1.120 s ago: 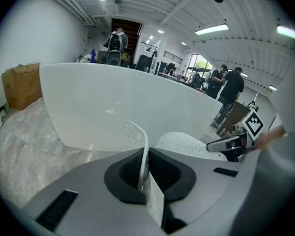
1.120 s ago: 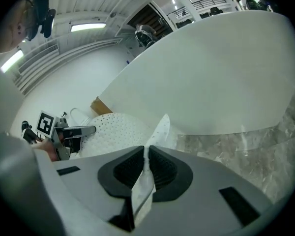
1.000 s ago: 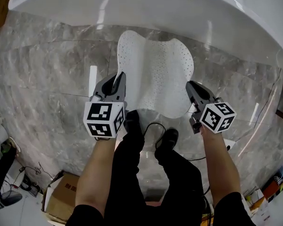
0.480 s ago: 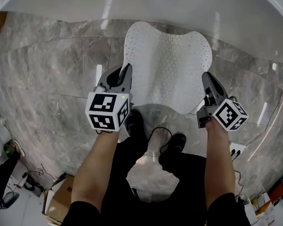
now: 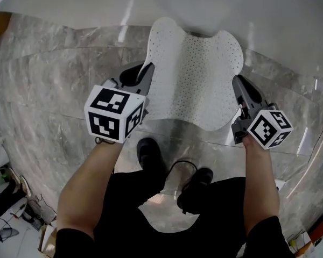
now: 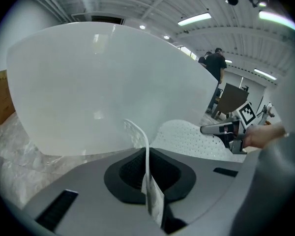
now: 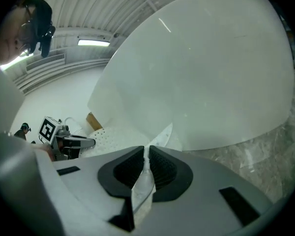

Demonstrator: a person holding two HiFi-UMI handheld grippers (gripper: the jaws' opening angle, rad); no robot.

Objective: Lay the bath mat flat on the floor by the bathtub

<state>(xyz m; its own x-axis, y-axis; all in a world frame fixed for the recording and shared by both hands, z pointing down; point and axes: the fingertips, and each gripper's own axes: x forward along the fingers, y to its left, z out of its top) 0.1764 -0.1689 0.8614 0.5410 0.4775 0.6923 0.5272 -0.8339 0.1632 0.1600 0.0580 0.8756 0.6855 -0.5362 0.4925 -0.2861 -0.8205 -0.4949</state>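
A white perforated bath mat [image 5: 191,77] hangs stretched between my two grippers above the grey marble floor [image 5: 59,74], its far end reaching the white bathtub [image 5: 167,4]. My left gripper [image 5: 147,74] is shut on the mat's left edge; in the left gripper view the mat edge [image 6: 146,181] stands pinched between the dark pads. On the right, my right gripper [image 5: 240,87] is shut on the mat's right edge, and the right gripper view shows the mat [image 7: 143,178] clamped between its pads. The mat sags in the middle and curls up at both held edges.
The bathtub [image 6: 103,87] fills the far side of every view. My two black shoes [image 5: 149,153] stand on the marble just behind the mat, with a black cable [image 5: 177,168] between them. Clutter and a cardboard box corner [image 5: 46,235] lie at the lower left.
Both grippers have sunk toward the floor and gone forward toward the tub with the mat held. The mat's far end now reaches the tub's rim.
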